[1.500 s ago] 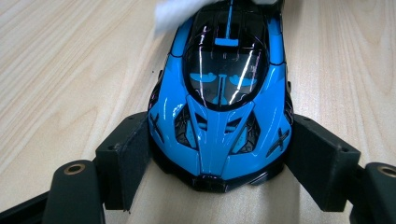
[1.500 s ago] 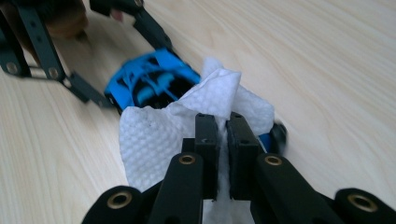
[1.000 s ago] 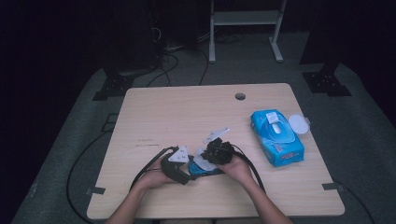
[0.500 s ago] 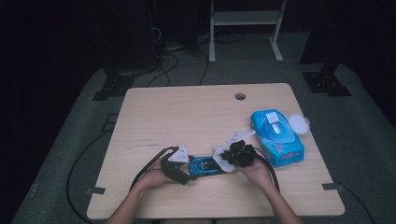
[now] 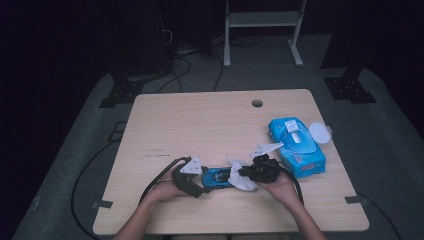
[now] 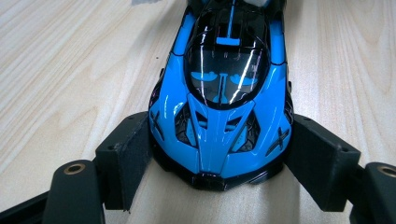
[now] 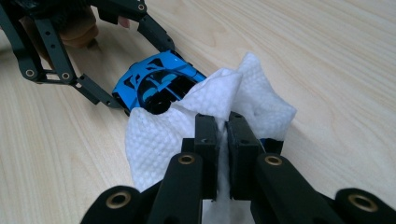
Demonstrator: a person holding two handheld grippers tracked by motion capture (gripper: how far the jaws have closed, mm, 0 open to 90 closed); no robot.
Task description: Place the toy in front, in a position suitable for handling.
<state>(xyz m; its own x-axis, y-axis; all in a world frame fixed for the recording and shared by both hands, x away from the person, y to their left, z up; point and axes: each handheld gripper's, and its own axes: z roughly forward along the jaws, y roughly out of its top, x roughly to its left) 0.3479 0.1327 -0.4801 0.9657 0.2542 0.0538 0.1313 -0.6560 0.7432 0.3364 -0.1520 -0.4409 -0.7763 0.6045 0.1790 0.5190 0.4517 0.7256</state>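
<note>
The blue toy sports car [image 5: 218, 177] lies near the front edge of the counter [image 5: 210, 125], between the two hands. The left hand-held gripper [image 6: 217, 161] pinches its nose from both sides, as in the earlier frames. The right hand-held gripper [image 7: 223, 135], pressed together on a white wet wipe [image 7: 187, 121], now lays that wipe over the car's far end — half a second ago it was off to the right, near the blue wipes pack [image 5: 297, 146], clear of the car. The pack stands well apart from the car, its round white lid [image 5: 320, 133] open beside it.
</note>
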